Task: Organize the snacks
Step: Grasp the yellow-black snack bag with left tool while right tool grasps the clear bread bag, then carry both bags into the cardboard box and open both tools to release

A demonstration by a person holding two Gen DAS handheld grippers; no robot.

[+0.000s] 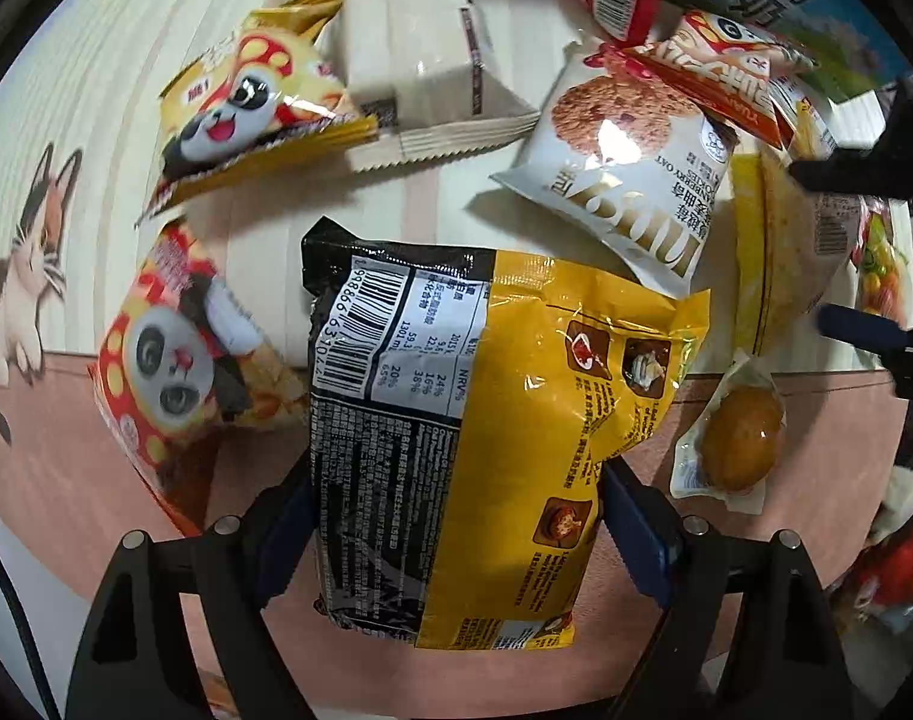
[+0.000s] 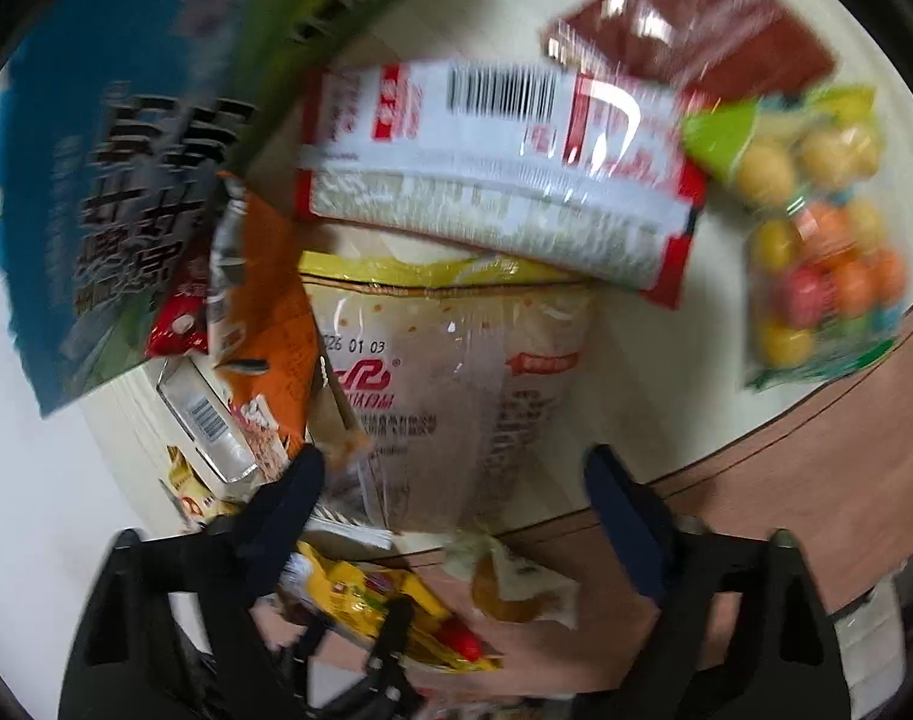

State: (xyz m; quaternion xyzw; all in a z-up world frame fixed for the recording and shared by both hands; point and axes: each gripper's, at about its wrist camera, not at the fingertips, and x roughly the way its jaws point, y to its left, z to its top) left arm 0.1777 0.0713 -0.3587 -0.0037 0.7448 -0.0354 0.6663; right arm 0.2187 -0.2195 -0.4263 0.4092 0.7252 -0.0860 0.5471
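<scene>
Between the two blue-padded fingers of the left hand-held gripper (image 1: 456,516) sits a yellow-and-black noodle packet (image 1: 456,420), back side up with its barcode and nutrition panel showing; the pads press against both long edges of the packet, so this hand-held gripper is pinching it, above the brown part of the tabletop (image 1: 54,432). To the left of the packet lie two panda-print snack bags: a red one (image 1: 180,372) just beside it and a yellow one (image 1: 246,102) farther up on the cream mat (image 1: 114,78), which carries a cat picture (image 1: 24,276). Beyond the packet's top edge rest a pack of white tissue packets (image 1: 420,48) and a white oat-cookie bag (image 1: 630,162), the latter touching the packet's upper right corner. A vacuum-sealed braised egg (image 1: 735,426) lies on the tabletop just right of the packet. The right hand-held gripper (image 2: 456,510) is spread wide, its fingers standing on either side of a clear bread bag (image 2: 456,372) with a yellow top band; the right finger stands clear of the bag, and the blur hides whether the left one touches it. A red-and-white wrapper (image 2: 498,174) with a barcode overlaps the bread bag's far edge, an orange snack bag (image 2: 270,312) lies at its left, and a bag of coloured candy balls (image 2: 822,252) lies well apart at the right. The right wrist view is motion-blurred throughout.
</scene>
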